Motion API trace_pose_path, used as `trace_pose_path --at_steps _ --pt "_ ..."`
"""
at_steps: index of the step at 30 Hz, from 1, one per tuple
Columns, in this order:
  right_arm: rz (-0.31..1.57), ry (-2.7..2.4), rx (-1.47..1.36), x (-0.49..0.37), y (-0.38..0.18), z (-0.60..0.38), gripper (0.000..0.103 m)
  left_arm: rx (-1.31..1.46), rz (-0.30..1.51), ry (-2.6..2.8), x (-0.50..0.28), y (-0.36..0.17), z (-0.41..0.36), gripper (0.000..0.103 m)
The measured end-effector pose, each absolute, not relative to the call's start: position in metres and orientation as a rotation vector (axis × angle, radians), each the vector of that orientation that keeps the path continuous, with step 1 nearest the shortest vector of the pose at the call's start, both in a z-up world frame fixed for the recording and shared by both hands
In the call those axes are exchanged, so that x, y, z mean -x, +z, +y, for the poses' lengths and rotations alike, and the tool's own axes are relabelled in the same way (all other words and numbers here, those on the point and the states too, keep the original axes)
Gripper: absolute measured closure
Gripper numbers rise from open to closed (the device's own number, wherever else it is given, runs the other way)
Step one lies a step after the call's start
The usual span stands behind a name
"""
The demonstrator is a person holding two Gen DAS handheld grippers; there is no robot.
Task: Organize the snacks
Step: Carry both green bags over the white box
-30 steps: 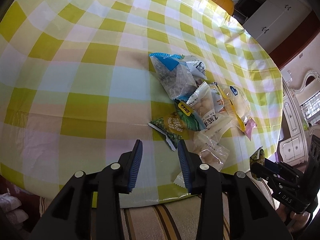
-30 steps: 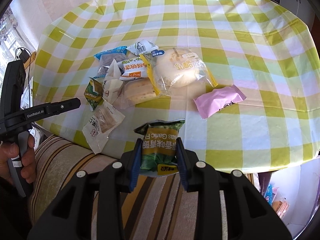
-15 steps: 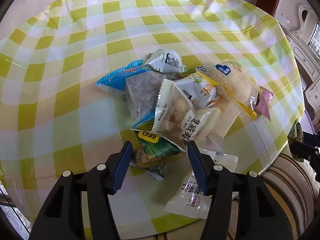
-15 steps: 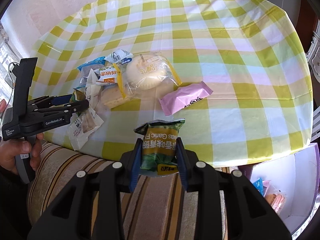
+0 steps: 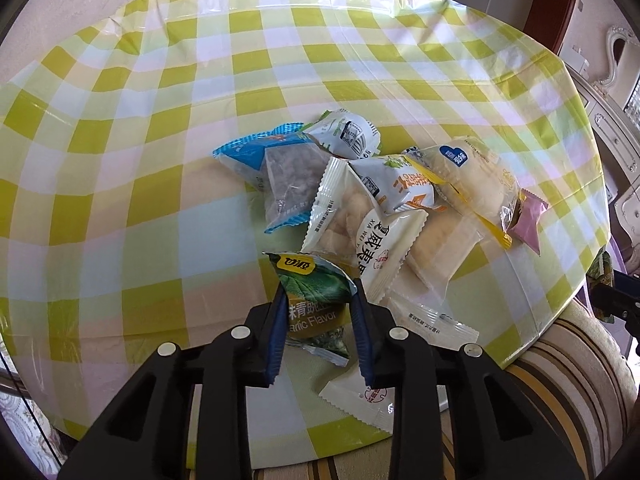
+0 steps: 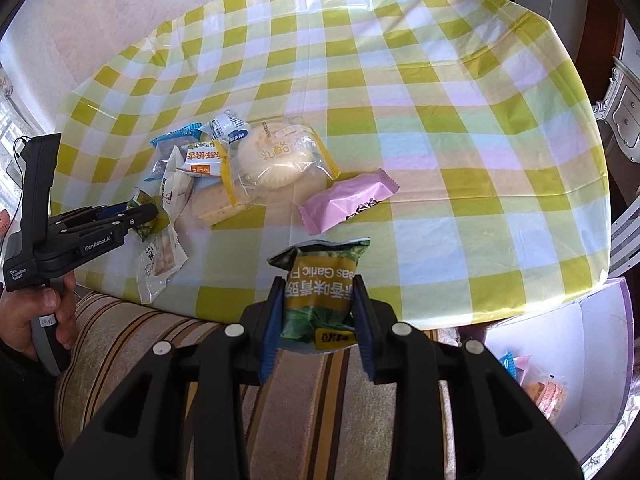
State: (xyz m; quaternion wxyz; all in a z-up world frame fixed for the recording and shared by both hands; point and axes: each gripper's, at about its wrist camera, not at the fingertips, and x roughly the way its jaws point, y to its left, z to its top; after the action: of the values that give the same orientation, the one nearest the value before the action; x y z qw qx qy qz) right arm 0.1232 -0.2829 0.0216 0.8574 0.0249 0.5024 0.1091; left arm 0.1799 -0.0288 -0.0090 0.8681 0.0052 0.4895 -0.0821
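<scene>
Green pea packets sit clenched in our left hand-held gripper (image 5: 318,308) and right hand-held gripper (image 6: 318,304); crinkly foil may slip, snagging the pile (image 5: 372,200).

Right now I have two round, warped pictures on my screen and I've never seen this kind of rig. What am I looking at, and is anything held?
There is no robot arm. A person holds a hand tool with two black fingers in each hand, and a wide-angle camera on each tool looks along those fingers.

The left camera's picture shows the left gripper. Its jaws have just been closing, and they now pinch a green pea packet at the near edge of a snack pile.

In the right camera's picture, the right gripper grips a second green packet in front of the table's edge. The left tool and the hand holding it show at that picture's left.

The checked tablecloth carries the pile: a round bun, a pink bar, a blue packet and several white ones. A white box at lower right holds a few snacks.
</scene>
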Motion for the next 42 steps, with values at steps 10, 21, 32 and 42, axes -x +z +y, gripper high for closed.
trace_pose_path --at_steps 10,21,32,42 --pt "1.034 0.190 -0.073 -0.119 0.027 -0.299 0.070 0.087 0.942 -0.156 -0.150 0.022 -0.020 0.075" --pt "1.017 0.072 -0.122 -0.111 0.029 -0.353 0.070 0.063 0.880 -0.360 -0.133 0.059 -0.095 0.075" --pt "1.048 -0.099 -0.190 -0.090 0.012 -0.430 0.070 0.033 0.979 -0.711 -0.122 0.041 -0.234 0.075" --pt "1.060 -0.234 -0.266 -0.067 -0.012 -0.496 0.070 0.078 1.169 -0.906 -0.126 -0.002 -0.316 0.075"
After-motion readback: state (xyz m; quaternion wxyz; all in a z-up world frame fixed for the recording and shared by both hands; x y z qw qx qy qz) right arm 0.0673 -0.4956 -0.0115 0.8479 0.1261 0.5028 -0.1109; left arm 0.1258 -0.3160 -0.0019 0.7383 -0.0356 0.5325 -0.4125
